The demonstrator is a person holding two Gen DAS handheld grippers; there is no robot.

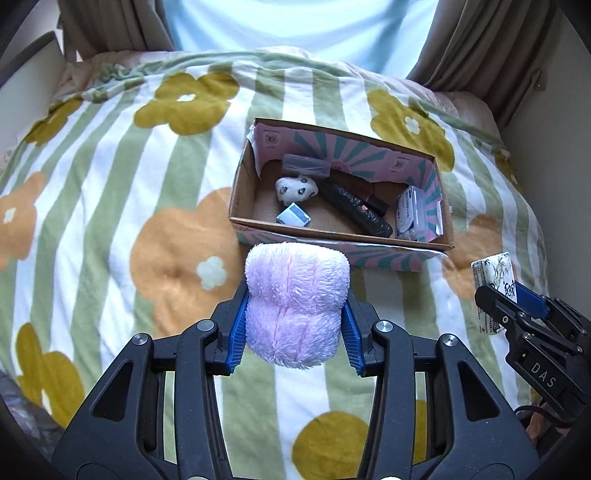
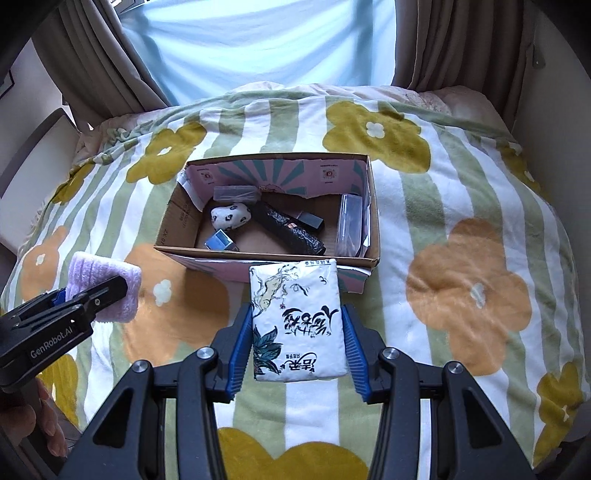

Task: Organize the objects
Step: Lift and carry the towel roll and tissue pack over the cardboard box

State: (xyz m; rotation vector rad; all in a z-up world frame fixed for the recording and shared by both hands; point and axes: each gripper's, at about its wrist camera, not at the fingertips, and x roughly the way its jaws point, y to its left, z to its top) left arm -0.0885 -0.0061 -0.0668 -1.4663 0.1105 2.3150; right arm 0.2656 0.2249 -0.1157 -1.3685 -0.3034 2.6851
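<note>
Two items are waiting just short of the cardboard box (image 2: 364, 206) ahead of the jaws, already holding several things: the left gripper (image 1: 293, 319) is clamping a pink fluffy cloth (image 1: 295, 306), the right gripper (image 2: 299, 338) a tissue pack (image 2: 297, 321).

One cardboard box (image 2: 177, 225) holding perhaps six small items, one pink fluffy towel (image 1: 295, 306), one tissue pack (image 2: 297, 321).

We see soft daylight from the window (image 1: 295, 26) ahead, blown out pale blue. The blanket (image 2: 461, 206) is evenly lit, shadows faint. Fisheye bends and darkens edges; focus sharp mid-frame.
</note>
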